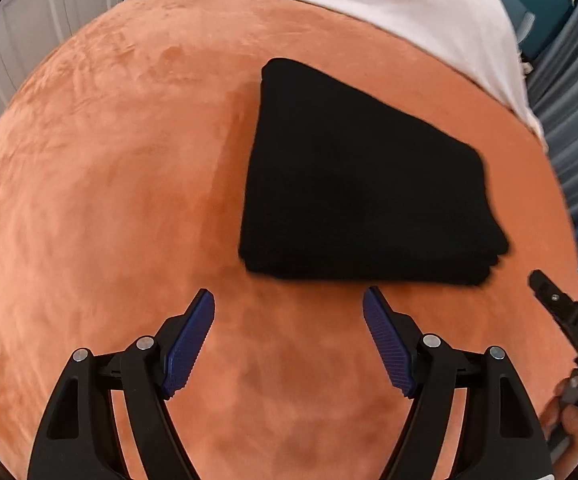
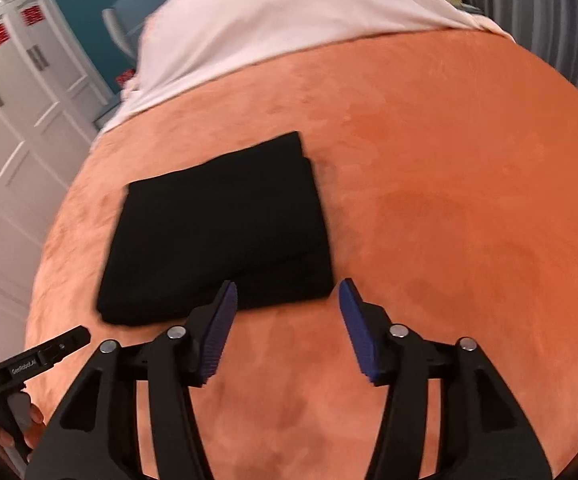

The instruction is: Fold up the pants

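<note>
one pair of black pants (image 1: 365,184) lies folded into a thick, layered rectangle on the orange plush blanket (image 1: 109,184), with one white sheet (image 1: 369,4) showing past the blanket's far edge. two grippers hang over the blanket on the near side of the bundle: the left gripper (image 1: 289,308) has its blue pads (image 1: 189,344) spread wide with nothing between them, just short of the pants' near edge. the right gripper (image 2: 287,300) is parted a little less, also empty, its tips over the bundle's near right corner, whether touching i cannot tell.
</note>
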Demonstrator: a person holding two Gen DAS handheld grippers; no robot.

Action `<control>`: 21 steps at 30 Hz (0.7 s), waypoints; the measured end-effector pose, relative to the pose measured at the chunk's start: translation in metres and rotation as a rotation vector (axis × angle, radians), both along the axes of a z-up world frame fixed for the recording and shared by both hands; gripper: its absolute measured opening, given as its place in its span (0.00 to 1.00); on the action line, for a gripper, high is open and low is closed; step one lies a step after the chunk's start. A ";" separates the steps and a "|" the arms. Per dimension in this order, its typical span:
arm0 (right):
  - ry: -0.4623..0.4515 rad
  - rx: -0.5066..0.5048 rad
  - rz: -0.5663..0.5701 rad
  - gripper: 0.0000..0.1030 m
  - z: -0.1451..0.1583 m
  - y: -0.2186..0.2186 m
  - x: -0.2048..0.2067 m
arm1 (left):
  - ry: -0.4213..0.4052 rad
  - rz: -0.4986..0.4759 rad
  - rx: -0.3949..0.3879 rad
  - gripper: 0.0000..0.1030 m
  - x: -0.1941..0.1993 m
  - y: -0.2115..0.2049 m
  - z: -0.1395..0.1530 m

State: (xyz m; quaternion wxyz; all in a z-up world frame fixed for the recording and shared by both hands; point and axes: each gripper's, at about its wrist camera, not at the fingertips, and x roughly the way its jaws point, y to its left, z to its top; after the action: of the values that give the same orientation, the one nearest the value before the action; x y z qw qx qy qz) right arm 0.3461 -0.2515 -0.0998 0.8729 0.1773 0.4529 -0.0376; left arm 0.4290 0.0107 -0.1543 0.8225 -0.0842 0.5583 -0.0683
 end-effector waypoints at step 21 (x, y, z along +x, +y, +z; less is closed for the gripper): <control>-0.066 0.001 -0.002 0.37 -0.017 0.001 -0.009 | -0.078 -0.083 0.189 0.39 -0.003 -0.011 0.002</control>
State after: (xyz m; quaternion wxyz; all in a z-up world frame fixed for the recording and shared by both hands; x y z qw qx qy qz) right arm 0.3376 -0.2500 -0.1167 0.8872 0.1793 0.4238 -0.0327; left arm 0.4257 -0.0006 -0.1527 0.8444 0.0197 0.5327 -0.0524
